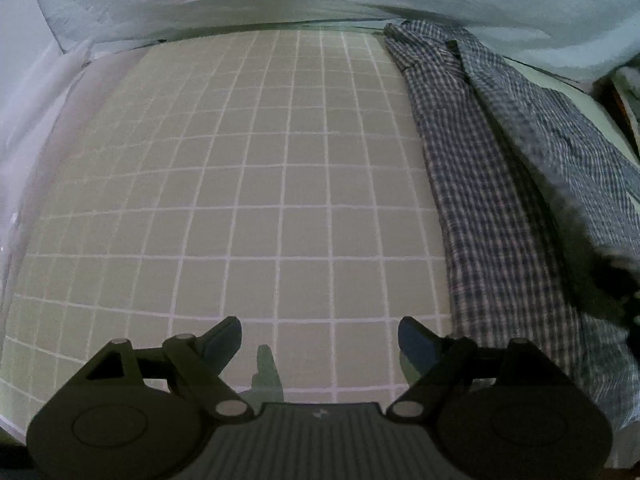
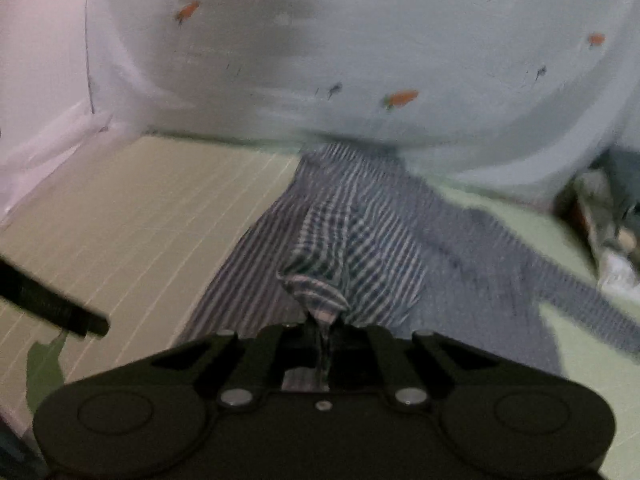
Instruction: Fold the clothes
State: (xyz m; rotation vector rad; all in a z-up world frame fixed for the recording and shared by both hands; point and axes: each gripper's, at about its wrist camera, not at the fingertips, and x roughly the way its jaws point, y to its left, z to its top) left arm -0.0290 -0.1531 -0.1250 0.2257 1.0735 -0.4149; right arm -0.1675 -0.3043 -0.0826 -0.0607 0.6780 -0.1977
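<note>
Checked cotton is pinched between the closed fingers of the right tool (image 2: 325, 330); the bunched edge of the checked shirt (image 2: 360, 240) rises from the surface into the grip, presumably so that edge can be carried over for a fold. The right-wrist view is motion-blurred. The left tool (image 1: 320, 340) is spread wide and grips nothing, poised low over the gridded mat (image 1: 248, 184), just left of the shirt. A carrot-print sheet (image 2: 360, 40) hangs behind.

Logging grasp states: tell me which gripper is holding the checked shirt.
The right gripper: its jaws are shut on a pinch of the checked shirt. The left gripper is open over the gridded mat.
</note>
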